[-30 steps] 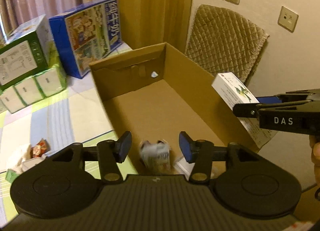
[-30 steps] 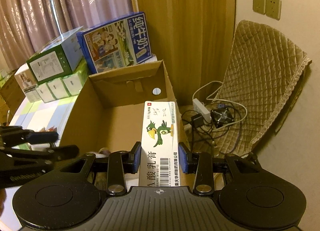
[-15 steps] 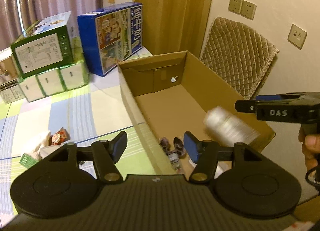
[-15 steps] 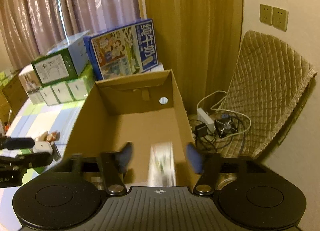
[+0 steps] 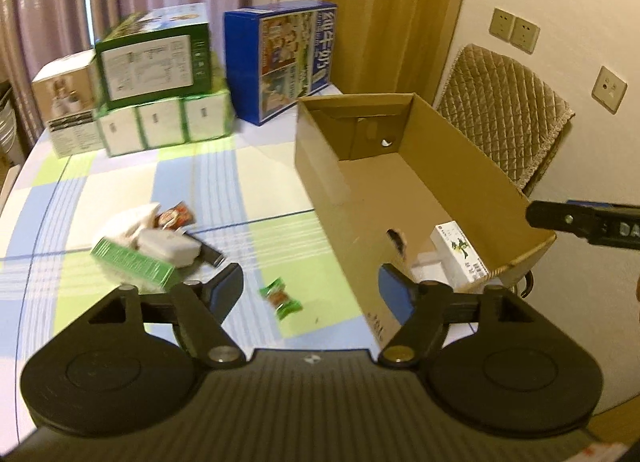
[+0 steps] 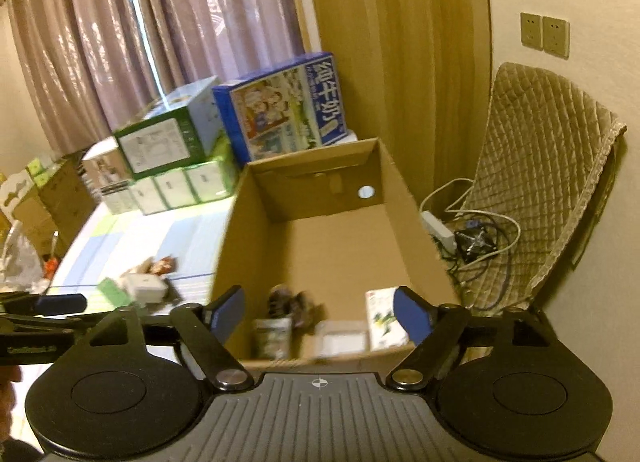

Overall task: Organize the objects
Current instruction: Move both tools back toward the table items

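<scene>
On the checked tablecloth (image 5: 208, 182) stands an open cardboard box (image 5: 320, 166), its long side running away toward a wooden panel and a quilted pad (image 5: 504, 118) that leans on the wall. Down at the near end of the box lies a white carton (image 5: 460, 252) with a green bird printed on it, flat against the right wall. Beside it, seen from the right wrist, sit a pale tray-like thing (image 6: 344, 340), a small blurred packet (image 6: 272, 336) and a dark crumpled wrapper (image 6: 294, 302); I cannot tell more of these through the blur.

The left gripper (image 5: 312, 292) hangs over the table just outside the box's left wall, its blue-padded jaws spread wide with nothing between them. Below that gap a green candy (image 5: 282, 298) lies alone on the cloth. Further left is a small heap: a green box (image 5: 132, 262), a white case (image 5: 168, 246) touching it, a white bag (image 5: 128, 222) behind, and a red snack packet (image 5: 176, 218).

The right gripper (image 6: 320, 312) hovers above the near end of the box, jaws also wide and empty, with the carton beneath its right finger.

At the far edge of the table a blue milk case (image 5: 280, 62) stands next to a green case (image 5: 154, 58) stacked on a row of green-and-white packs (image 5: 164, 126). A power strip (image 6: 438, 226) and tangled cables (image 6: 480, 242) lie on the floor beyond the box.
</scene>
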`<control>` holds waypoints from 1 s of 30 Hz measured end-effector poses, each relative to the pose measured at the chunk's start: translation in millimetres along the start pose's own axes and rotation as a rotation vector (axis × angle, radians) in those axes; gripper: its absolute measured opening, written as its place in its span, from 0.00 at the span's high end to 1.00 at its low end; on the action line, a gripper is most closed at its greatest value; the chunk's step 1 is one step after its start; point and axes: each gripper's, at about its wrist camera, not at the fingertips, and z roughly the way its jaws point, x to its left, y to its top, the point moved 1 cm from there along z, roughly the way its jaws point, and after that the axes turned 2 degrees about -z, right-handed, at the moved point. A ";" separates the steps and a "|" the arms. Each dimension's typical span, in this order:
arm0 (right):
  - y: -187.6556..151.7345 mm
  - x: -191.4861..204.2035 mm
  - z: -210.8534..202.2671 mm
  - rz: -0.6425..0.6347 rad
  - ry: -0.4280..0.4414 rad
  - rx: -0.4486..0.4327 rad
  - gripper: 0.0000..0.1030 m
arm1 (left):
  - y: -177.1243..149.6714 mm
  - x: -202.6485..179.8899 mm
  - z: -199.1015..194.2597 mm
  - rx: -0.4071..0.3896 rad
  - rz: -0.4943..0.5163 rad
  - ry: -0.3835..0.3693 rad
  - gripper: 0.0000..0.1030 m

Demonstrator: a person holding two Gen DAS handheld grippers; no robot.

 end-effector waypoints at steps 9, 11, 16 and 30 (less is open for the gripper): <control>-24.2 53.7 -30.2 -0.032 0.062 0.018 0.05 | -27.2 32.4 -49.4 -0.027 -0.044 0.046 0.18; -29.0 62.7 -33.2 -0.040 0.070 0.022 0.03 | -33.7 40.6 -58.1 -0.028 -0.051 0.058 0.14; -37.5 83.8 -35.8 -0.052 0.102 0.043 0.02 | -50.4 61.4 -77.5 -0.030 -0.067 0.086 0.08; -59.4 121.5 -28.0 -0.107 0.156 0.082 0.02 | -86.2 104.1 -99.4 -0.014 -0.115 0.169 0.01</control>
